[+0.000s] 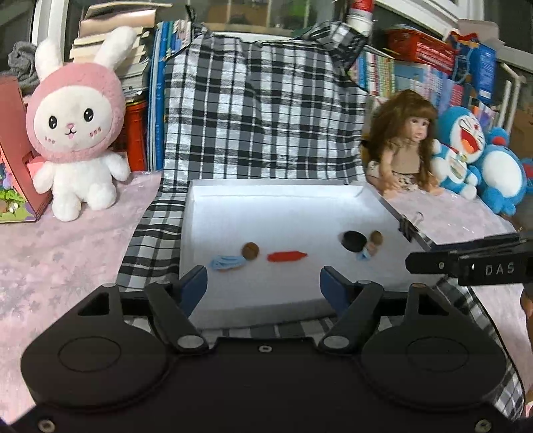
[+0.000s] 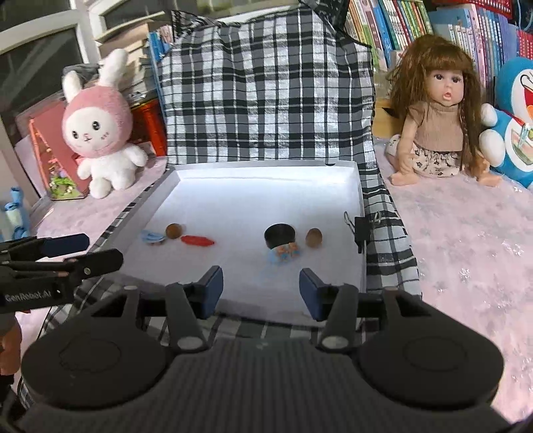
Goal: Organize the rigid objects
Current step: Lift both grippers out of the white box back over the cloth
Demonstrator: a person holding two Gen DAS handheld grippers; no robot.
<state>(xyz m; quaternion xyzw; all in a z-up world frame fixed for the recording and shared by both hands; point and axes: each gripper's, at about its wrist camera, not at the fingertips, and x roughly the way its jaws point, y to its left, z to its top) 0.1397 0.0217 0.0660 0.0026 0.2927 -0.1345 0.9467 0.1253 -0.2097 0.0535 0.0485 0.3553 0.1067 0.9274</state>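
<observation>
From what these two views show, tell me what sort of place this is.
Probably a child's room or home study corner: a plush rabbit and a doll sit on a pink cover, with shelves of books behind the white tray.
</observation>
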